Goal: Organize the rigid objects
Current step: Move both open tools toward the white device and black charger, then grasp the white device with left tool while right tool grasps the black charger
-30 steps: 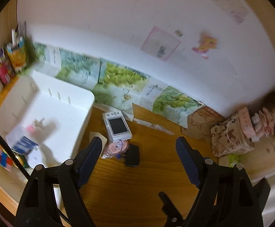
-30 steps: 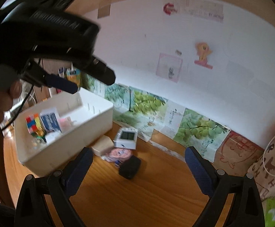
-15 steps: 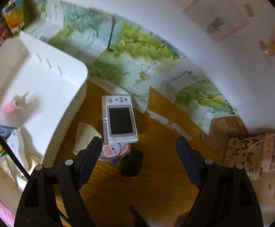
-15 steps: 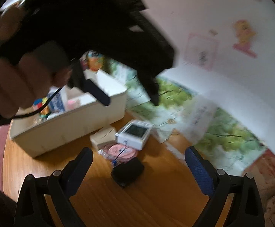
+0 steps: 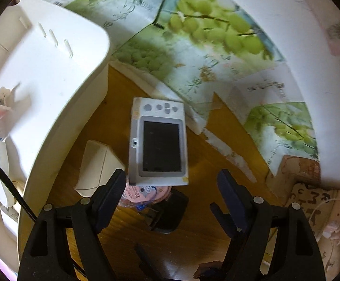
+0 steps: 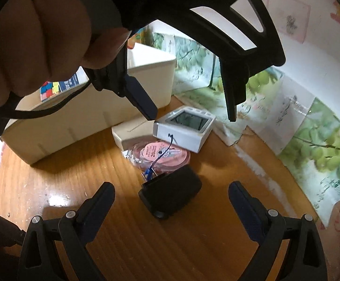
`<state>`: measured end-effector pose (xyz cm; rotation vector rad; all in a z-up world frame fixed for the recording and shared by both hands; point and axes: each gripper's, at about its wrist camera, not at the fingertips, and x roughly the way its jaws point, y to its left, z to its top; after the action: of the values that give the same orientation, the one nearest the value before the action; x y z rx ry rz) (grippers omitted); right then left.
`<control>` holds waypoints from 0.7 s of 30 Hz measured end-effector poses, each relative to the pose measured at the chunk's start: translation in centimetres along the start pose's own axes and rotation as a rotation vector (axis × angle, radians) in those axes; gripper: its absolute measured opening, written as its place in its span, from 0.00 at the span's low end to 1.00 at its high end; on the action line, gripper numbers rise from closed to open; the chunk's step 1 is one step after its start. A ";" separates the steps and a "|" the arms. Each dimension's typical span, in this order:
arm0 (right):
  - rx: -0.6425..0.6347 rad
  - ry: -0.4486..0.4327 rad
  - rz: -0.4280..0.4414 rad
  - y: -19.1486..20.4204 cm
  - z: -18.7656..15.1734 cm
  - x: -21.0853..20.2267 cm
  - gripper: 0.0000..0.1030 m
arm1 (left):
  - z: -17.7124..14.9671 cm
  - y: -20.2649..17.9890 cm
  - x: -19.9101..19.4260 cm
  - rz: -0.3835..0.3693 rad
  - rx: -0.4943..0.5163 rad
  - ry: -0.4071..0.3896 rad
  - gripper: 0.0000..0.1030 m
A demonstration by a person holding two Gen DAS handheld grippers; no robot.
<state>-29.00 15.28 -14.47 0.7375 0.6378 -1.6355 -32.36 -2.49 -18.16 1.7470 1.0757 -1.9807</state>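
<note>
The small white camera lies screen-up on the wooden table, just beside the white storage bin, with one end propped on a pink round packet. A cream box sits between it and the bin wall, and a black pouch lies just in front of the packet.

The left gripper hangs directly above the camera, jaws spread wide and holding nothing, one finger to each side of the white body. The right gripper waits lower and nearer the black pouch, equally wide apart and empty.

It looks to me like the reach for the camera, the pick not yet made. The bin already holds a few things, including a coloured cube, so the camera probably belongs there too. The next move calls for lowering the left jaws squarely over the camera's long sides and closing gently, since it sits tilted on the packet and could slide or rock when touched.
</note>
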 end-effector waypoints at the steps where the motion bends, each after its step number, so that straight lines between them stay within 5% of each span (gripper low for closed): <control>1: 0.000 0.004 -0.001 0.1 0.0 0.2 0.95 | 0.1 -0.1 0.1 0.007 0.006 0.003 0.80; 15: 0.060 0.029 0.035 0.5 0.2 2.6 0.89 | 1.8 -0.2 1.9 0.066 0.063 0.071 0.79; 21: 0.063 0.045 0.046 0.8 0.1 2.9 0.75 | 1.8 -0.5 2.7 0.109 0.101 0.104 0.62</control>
<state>-28.62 13.23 -16.59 0.8310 0.5989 -1.6063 -34.56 -2.72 -20.58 1.9364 0.9040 -1.9280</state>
